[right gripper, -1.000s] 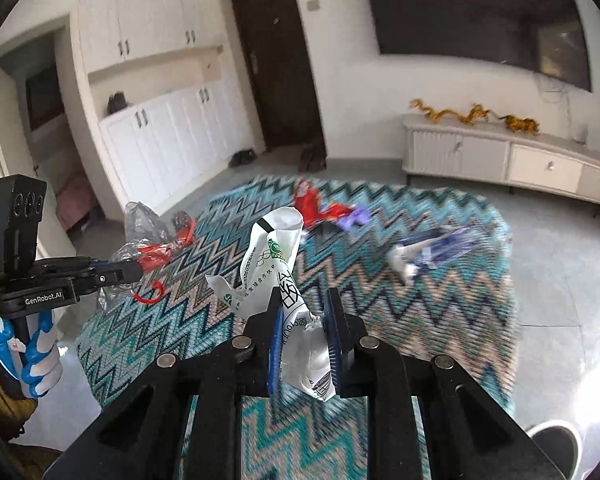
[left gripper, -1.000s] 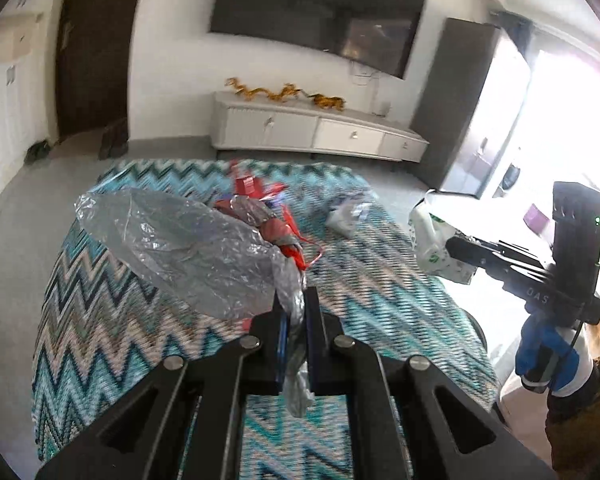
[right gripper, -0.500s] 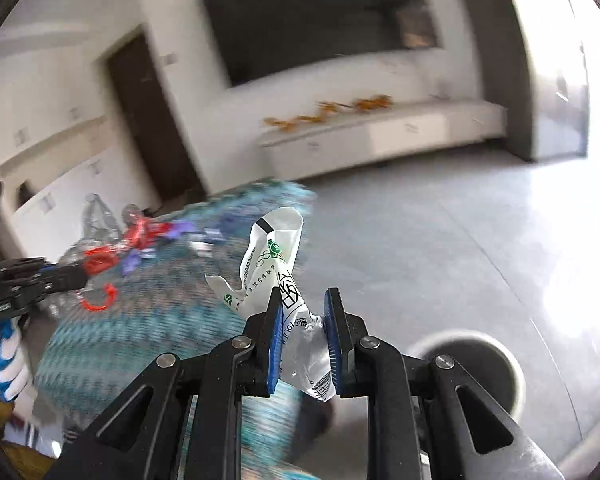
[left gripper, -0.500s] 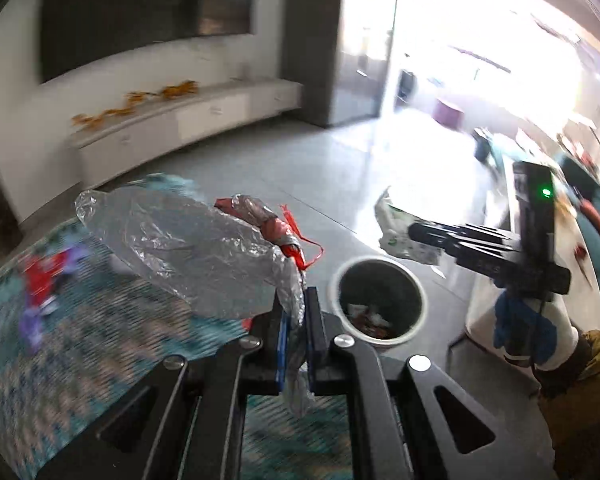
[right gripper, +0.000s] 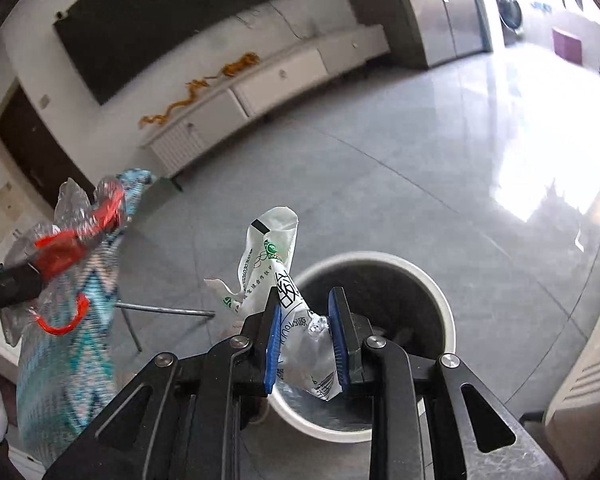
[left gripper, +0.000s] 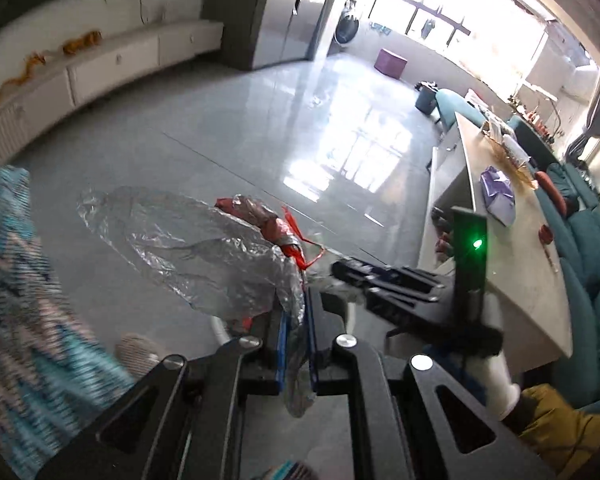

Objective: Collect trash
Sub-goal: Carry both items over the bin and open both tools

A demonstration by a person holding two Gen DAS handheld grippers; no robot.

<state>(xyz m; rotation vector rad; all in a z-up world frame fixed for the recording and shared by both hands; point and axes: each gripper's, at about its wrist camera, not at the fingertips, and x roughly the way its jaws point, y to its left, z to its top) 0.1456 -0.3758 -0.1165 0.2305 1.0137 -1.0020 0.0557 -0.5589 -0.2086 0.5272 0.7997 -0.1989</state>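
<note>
My left gripper (left gripper: 294, 316) is shut on a crumpled clear plastic bag with red strips (left gripper: 188, 248), which sticks out ahead of the fingers. In the right wrist view that bag (right gripper: 60, 240) hangs at the far left. My right gripper (right gripper: 305, 320) has a white printed wrapper (right gripper: 268, 264) between its blue pads; the jaws are opening, and the wrapper still stands upright in the gap. Directly beneath it is a round white-rimmed bin (right gripper: 432, 292) with a dark inside. In the left wrist view the right gripper (left gripper: 340, 270) reaches in just ahead of my left fingers.
A table under a blue zigzag cloth (right gripper: 80, 320) stands at the left on thin metal legs (right gripper: 160, 312). A long beige table (left gripper: 512, 260) and a teal sofa (left gripper: 592, 240) line the right side. A slipper (left gripper: 136, 348) rests on the grey tiled floor. A white cabinet (right gripper: 280, 80) runs along the wall.
Both grippers swung away from the zigzag-covered table toward the bin and tilted down. The bin now sits under the right gripper. The right jaws stand slightly wider; both pieces stay in place.
</note>
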